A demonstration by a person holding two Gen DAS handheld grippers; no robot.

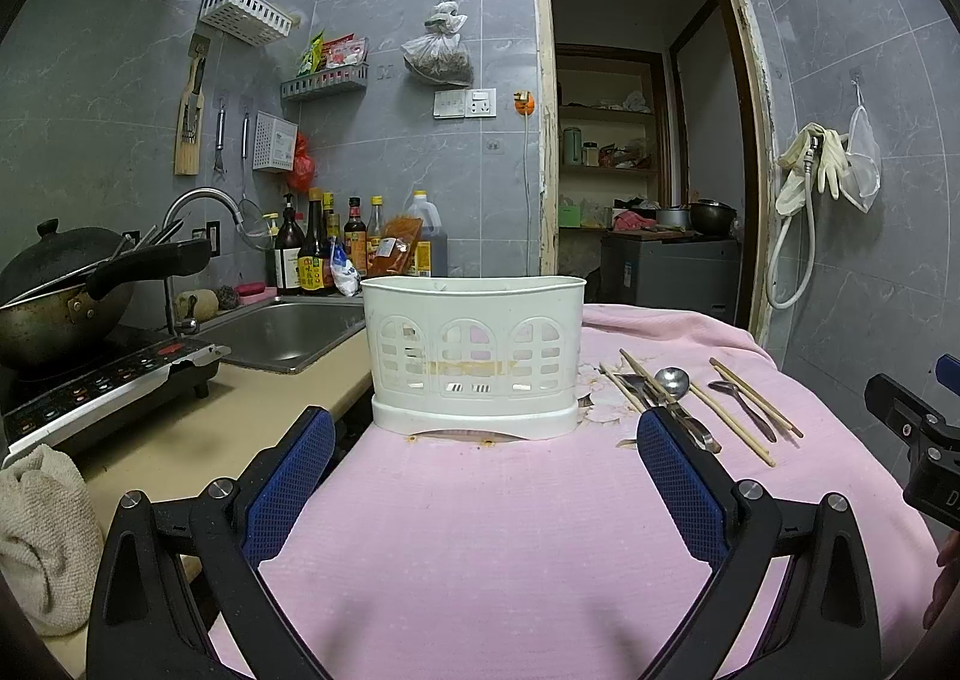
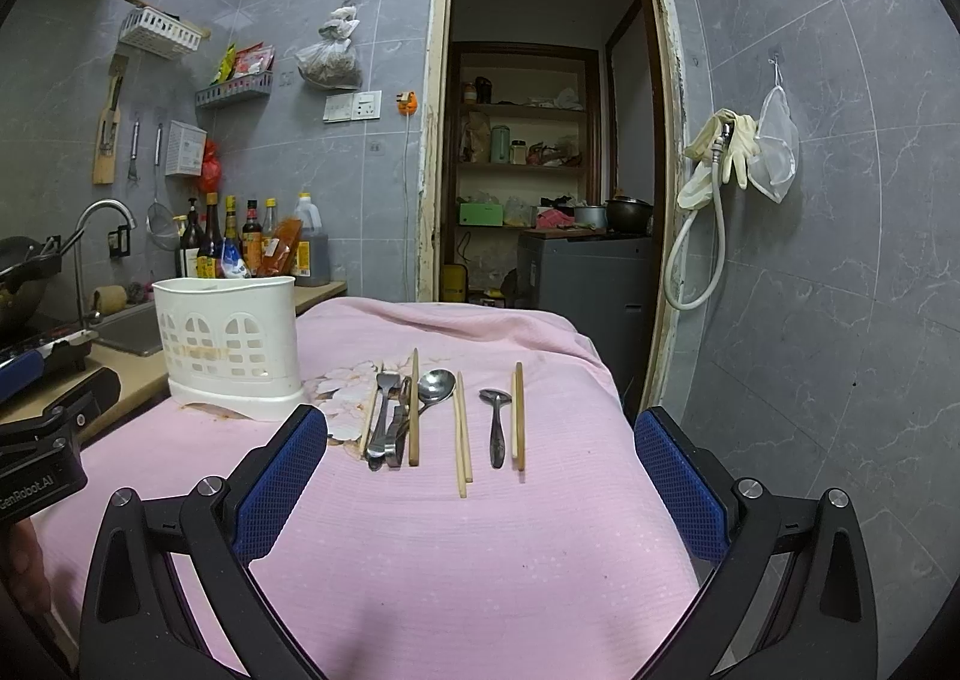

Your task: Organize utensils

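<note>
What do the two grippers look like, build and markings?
Both match: black angular linkage frames with silver bolt heads, and blue mesh-textured pads on the two fingers. Left gripper; right gripper. In the right view, the left unit's body reads "GenRobot.AI". No cables visible.

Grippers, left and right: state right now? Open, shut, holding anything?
Left gripper: open, holding nothing, aimed at the white utensil holder.
Right gripper: open, holding nothing, aimed at the utensils on the pink cloth.
</note>
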